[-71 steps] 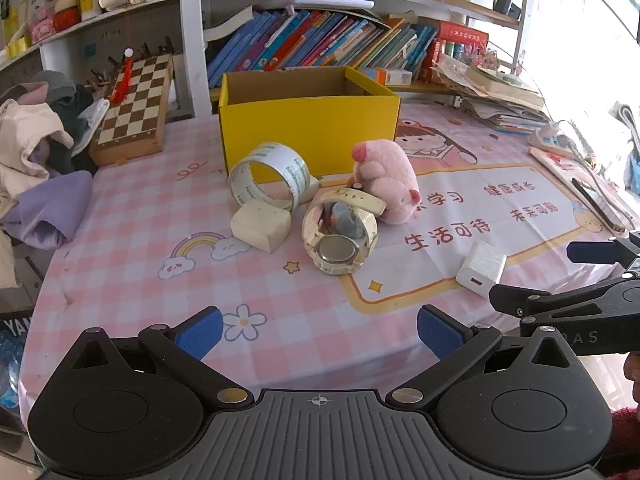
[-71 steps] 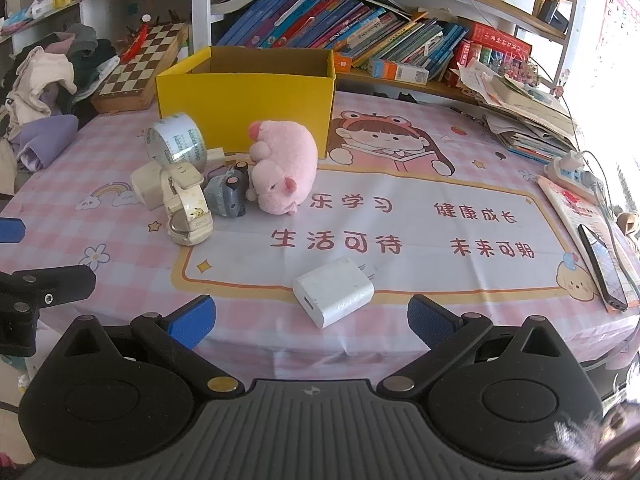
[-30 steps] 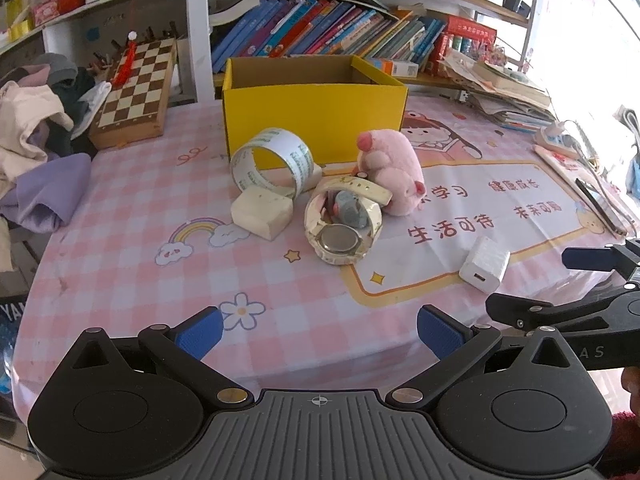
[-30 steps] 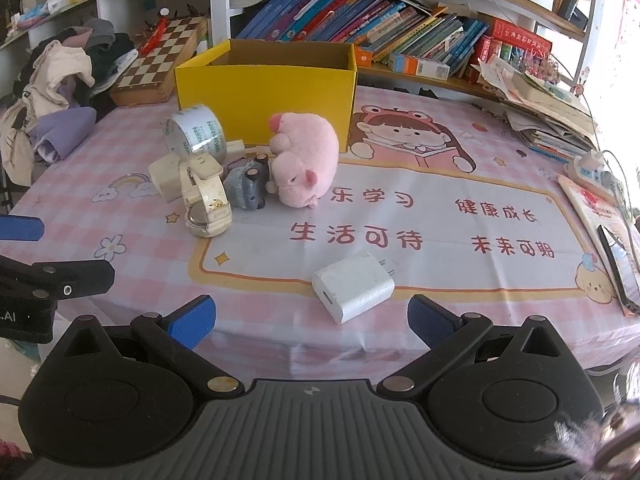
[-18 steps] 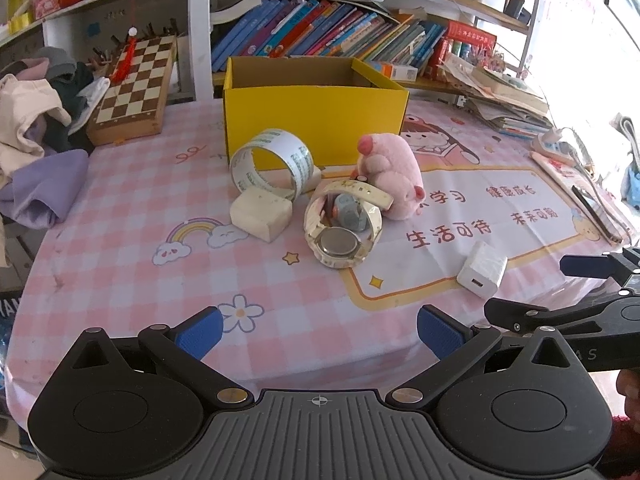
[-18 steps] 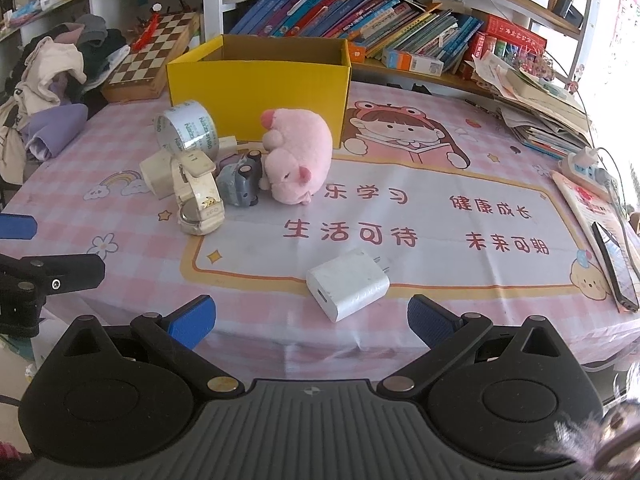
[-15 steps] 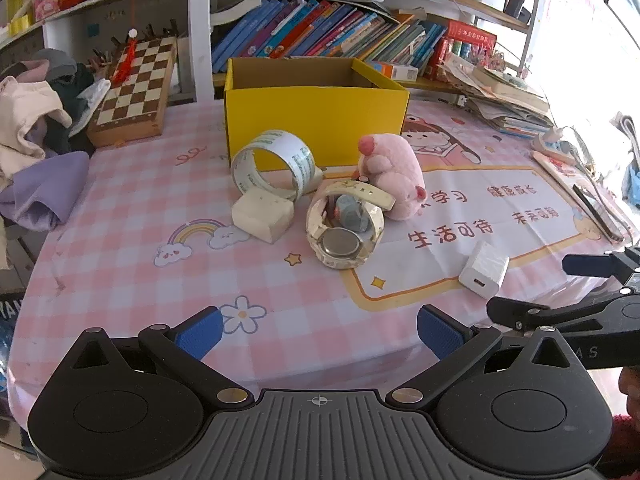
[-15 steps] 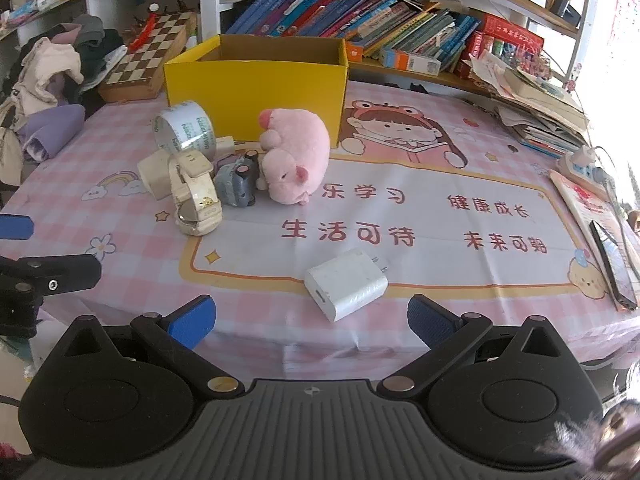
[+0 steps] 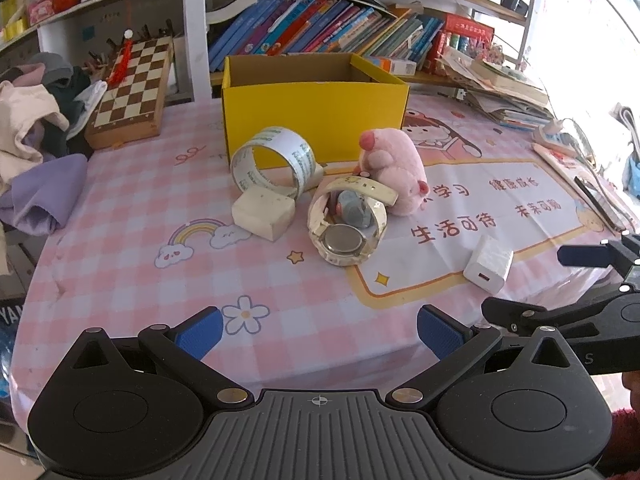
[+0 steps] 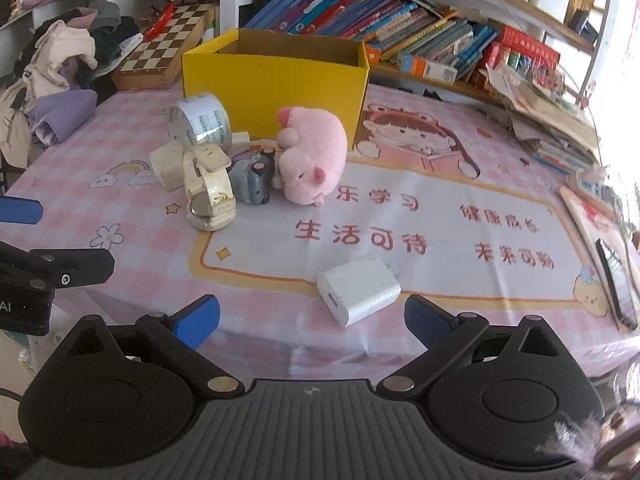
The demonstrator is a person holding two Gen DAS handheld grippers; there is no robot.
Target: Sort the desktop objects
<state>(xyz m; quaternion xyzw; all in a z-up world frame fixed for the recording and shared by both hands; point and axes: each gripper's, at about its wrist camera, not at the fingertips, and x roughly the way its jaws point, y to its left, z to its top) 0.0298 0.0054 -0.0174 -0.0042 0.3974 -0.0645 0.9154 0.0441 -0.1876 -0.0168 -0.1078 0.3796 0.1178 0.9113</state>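
So the stuff to sort is all clumped in front of the yellow box (image 9: 316,120), which sits open-topped at the far middle of the worktop (image 9: 120,280). Right up against its near wall there's a tape roll (image 9: 276,164) standing on edge, with a cream block (image 9: 262,214) touching it on the near side. Just right of that is a cream watch (image 9: 348,224) curled up on its side, a little grey toy car (image 10: 252,176) tucked behind it, and a pink plush pig (image 10: 312,160) lying next to the car. The white charger (image 10: 360,288) is off on its own, nearer and to the right, on the printed mat.

Left tongs (image 9: 320,332) are spread wide with nothing in them, hanging over the near edge of the worktop. Right tongs (image 10: 312,316) same deal: wide open, empty, with the charger sitting just beyond the fingertips, not touched.

Further out: a chessboard (image 9: 132,84) leaning at the far left, a clothes pile (image 10: 60,64) beside it, and books (image 9: 320,28) on the shelf behind.
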